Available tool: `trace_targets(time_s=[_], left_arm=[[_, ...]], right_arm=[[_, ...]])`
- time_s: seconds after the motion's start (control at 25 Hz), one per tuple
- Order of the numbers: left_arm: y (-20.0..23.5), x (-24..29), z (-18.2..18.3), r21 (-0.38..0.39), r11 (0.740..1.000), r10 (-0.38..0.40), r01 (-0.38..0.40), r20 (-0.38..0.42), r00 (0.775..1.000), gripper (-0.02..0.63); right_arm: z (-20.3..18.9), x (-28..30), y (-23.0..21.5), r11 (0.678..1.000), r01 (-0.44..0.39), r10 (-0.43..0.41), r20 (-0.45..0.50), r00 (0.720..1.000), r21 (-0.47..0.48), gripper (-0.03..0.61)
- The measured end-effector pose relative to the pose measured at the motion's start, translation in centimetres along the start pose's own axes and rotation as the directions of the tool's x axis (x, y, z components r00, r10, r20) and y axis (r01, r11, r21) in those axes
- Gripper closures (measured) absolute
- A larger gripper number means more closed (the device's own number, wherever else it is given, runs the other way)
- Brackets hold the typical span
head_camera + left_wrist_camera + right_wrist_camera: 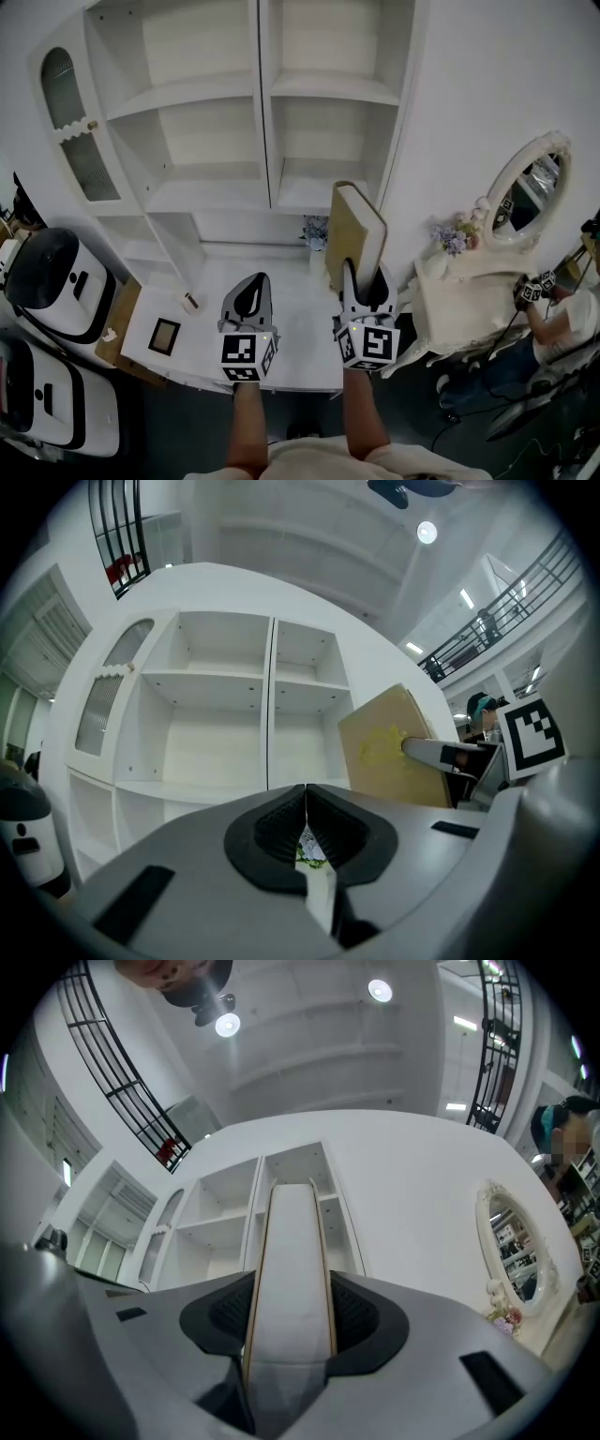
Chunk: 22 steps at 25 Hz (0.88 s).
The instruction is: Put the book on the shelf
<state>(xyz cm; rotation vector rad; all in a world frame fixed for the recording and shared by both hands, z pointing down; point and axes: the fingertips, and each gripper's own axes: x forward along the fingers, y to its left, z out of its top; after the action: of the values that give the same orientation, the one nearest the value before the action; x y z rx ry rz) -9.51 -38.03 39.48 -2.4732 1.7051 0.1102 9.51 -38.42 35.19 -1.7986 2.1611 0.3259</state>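
One book (354,230), cover print perhaps yellow, clamped in right hand-held gripper (364,278); left hand-held gripper (305,797) closed.

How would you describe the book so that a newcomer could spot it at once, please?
Start at the tall white shelf unit against the wall. In front of its right column, the right gripper clamps the book. It is the only tan-covered slab here, with white page edges.
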Motion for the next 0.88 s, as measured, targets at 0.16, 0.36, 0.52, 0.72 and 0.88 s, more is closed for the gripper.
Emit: trace_targets(time_s=[0.16,0.36,0.52,0.72,0.88], left_arm=[[0.2,-0.3,1.5,-0.013,1.000,-0.001,0.001,0.032,0.999,0.597],[0.9,0.5,2.6,-0.007,1.000,0.011,-0.011,0.052,0.999,0.597],[0.5,1.9,2.7,0.000,1.000,-0.009,0.009,0.048,0.999,0.597],[1.8,2.4,3.5,0.010,1.000,0.009,-0.010,0.062,0.998,0.597],[3.3,2.8,3.4,0.008,0.999,0.036,-0.036,0.056,0.998,0.597]], right_arm=[[1.5,0.5,-0.3,1.000,0.002,-0.002,0.037,0.999,0.000,0.348],[2.2,1.8,-0.5,1.000,0.005,-0.006,0.063,0.998,0.004,0.348],[3.6,3.7,-1.0,1.000,0.015,-0.016,0.103,0.995,0.013,0.348],[5.6,8.0,-0.8,0.999,0.008,0.001,0.206,0.979,-0.041,0.348],[4.1,12.8,-0.8,0.998,0.001,0.008,0.173,0.985,-0.055,0.348]])
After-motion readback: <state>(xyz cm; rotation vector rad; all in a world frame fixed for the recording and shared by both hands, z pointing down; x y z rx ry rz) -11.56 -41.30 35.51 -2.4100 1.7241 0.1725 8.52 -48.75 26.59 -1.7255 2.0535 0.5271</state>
